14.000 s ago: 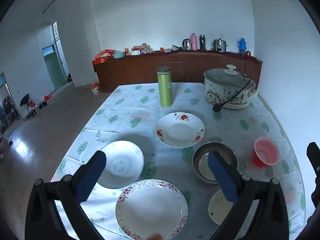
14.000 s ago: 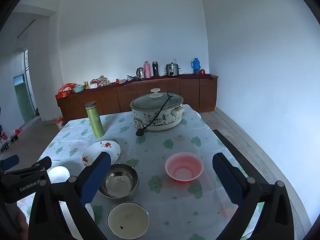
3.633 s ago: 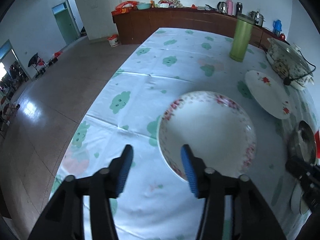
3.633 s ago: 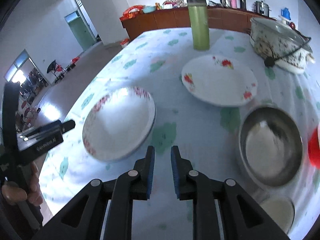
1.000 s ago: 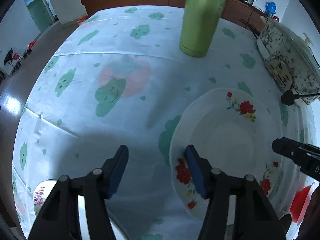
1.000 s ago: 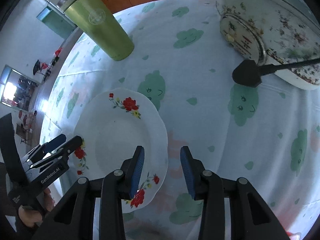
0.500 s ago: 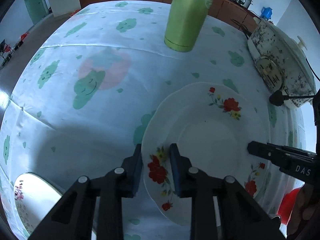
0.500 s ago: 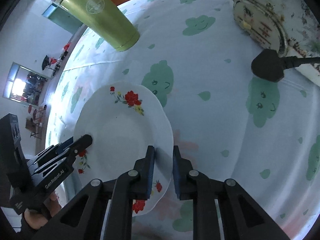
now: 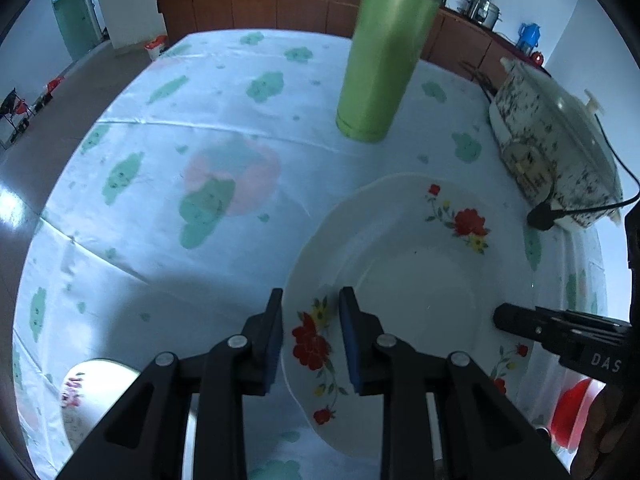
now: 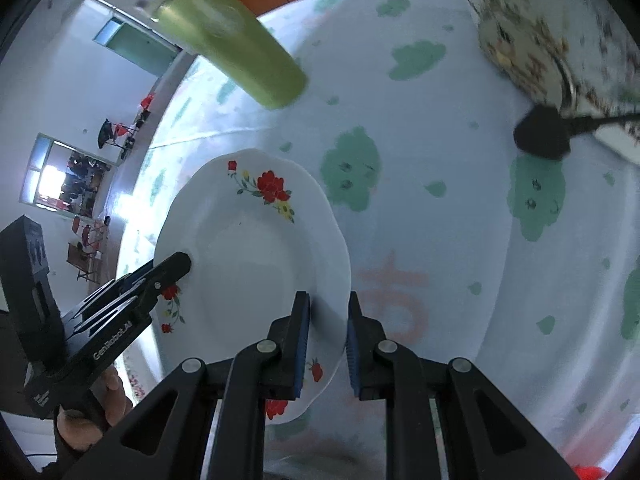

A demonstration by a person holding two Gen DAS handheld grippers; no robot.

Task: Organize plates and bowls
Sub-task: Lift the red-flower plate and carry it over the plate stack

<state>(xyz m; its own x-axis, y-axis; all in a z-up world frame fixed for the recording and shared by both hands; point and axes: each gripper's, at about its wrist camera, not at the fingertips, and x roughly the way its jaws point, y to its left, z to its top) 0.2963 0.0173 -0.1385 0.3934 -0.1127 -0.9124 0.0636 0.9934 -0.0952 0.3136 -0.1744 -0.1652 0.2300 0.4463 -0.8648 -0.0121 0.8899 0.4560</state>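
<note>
- We hold the white flowered plate [image 9: 416, 280] between our two grippers, over the table [image 9: 168, 152] with its cloud-print cloth, in front of the green thermos [image 9: 384, 60] and beside the speckled slow cooker [image 9: 556, 148].
- Our left gripper [image 9: 311, 336] has its jaws closed down on the plate's near-left rim, one blue pad under the rim and one over it, right at the red flower.
- Our right gripper [image 10: 328, 344] has its jaws pinched on the opposite rim, one pad on each face of the plate's edge.
- The plate faces up with its well open toward us. It is round, so it has no true long axis. In the right wrist view it looks tilted, its gripped edge nearest the camera and its far edge toward the thermos; we cannot tell whether any part touches the cloth.
- In the right wrist view the left gripper [image 10: 172, 268] shows at the plate's far rim.
- Half a second ago both pairs of jaws were already about this narrow on the rim. Since then the thermos and cooker have grown larger and more slanted in the right wrist view.
- One second ago both jaws stood wider, straddling the rim without gripping.
- The red-rimmed plate [image 9: 92, 396] sits at the lower left, and a red cup [image 9: 572, 412] shows at the lower right.
</note>
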